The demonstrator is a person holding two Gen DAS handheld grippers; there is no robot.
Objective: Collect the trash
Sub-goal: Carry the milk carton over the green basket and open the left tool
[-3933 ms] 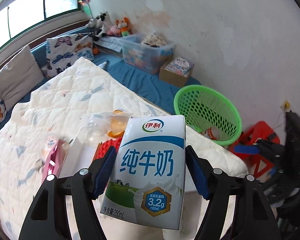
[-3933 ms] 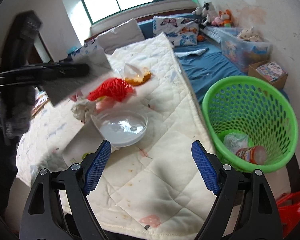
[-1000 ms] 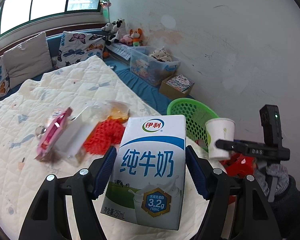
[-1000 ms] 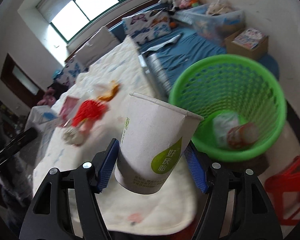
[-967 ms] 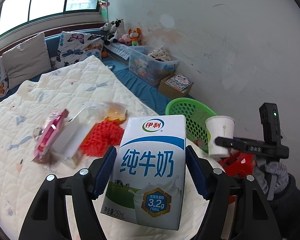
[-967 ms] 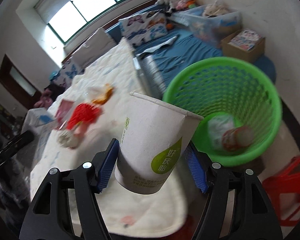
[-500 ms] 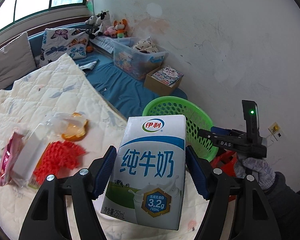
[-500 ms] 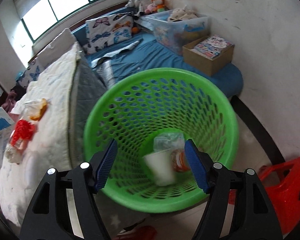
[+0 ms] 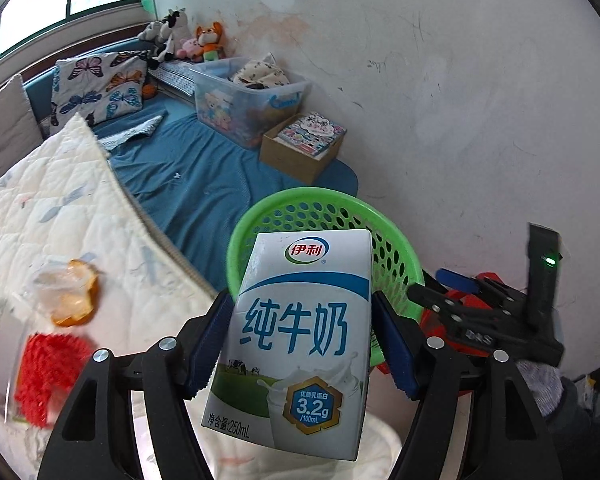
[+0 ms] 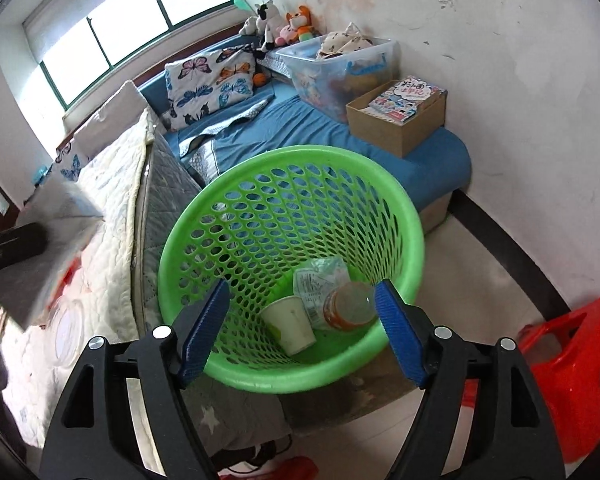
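Observation:
My left gripper (image 9: 300,344) is shut on a white and blue milk carton (image 9: 296,336), held upright above the bed's edge, in front of the green mesh basket (image 9: 324,204). My right gripper (image 10: 300,328) is open and empty, right over the green basket (image 10: 400,208). Inside the basket lie a white paper cup (image 10: 290,324), a clear bottle with an orange label (image 10: 346,306) and a crumpled wrapper (image 10: 318,276). The right gripper also shows in the left wrist view (image 9: 452,300), and the carton shows blurred at the left of the right wrist view (image 10: 40,248).
On the white quilt (image 9: 60,208) lie an orange peel in clear plastic (image 9: 66,296) and a red mesh piece (image 9: 44,372). A cardboard box of books (image 10: 396,116) and a clear storage bin (image 10: 340,64) stand on the blue mat. A red stool (image 10: 572,356) stands right of the basket.
My right gripper opened over the basket and the paper cup dropped in; it now lies at the bottom. My left gripper carried the milk carton closer to the basket.

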